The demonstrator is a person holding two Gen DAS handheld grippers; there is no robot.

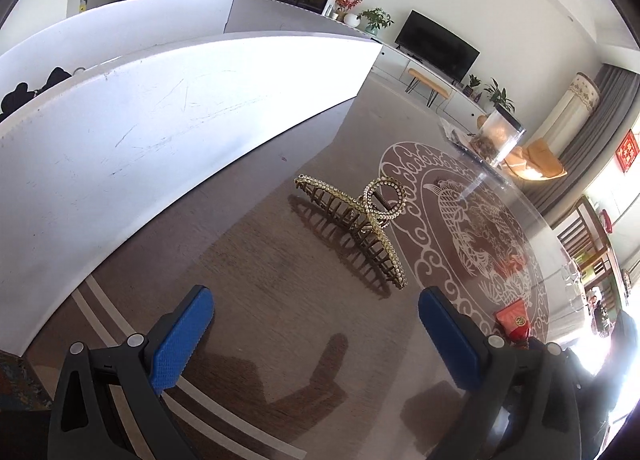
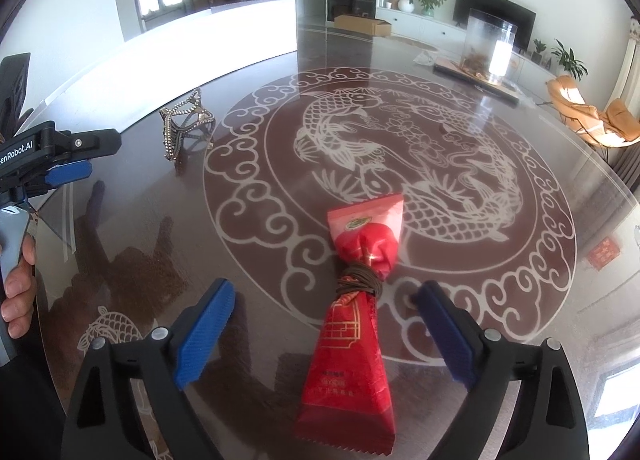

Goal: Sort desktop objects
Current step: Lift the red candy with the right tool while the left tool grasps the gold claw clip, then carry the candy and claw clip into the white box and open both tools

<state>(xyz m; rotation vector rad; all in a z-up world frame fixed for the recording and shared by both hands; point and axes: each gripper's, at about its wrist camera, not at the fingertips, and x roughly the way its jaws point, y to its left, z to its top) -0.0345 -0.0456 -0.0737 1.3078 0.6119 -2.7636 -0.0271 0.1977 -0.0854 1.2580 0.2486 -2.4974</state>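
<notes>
A gold rhinestone hair claw clip [image 1: 357,219] lies on the dark round table, just ahead of my left gripper [image 1: 316,310], which is open and empty. The clip also shows in the right wrist view [image 2: 185,127] at the far left. A red snack packet [image 2: 358,296], tied in the middle with brown cord, lies on the table between the fingers of my right gripper [image 2: 326,308], which is open and not touching it. The packet's end shows in the left wrist view [image 1: 514,322]. My left gripper shows at the left edge of the right wrist view [image 2: 70,174].
A long white box [image 1: 168,112] stands on the table's left side, close to the clip. A clear cylindrical jar [image 2: 490,46] on a flat tray sits at the table's far right. The table [image 2: 280,108] has a glass top with a white fish pattern.
</notes>
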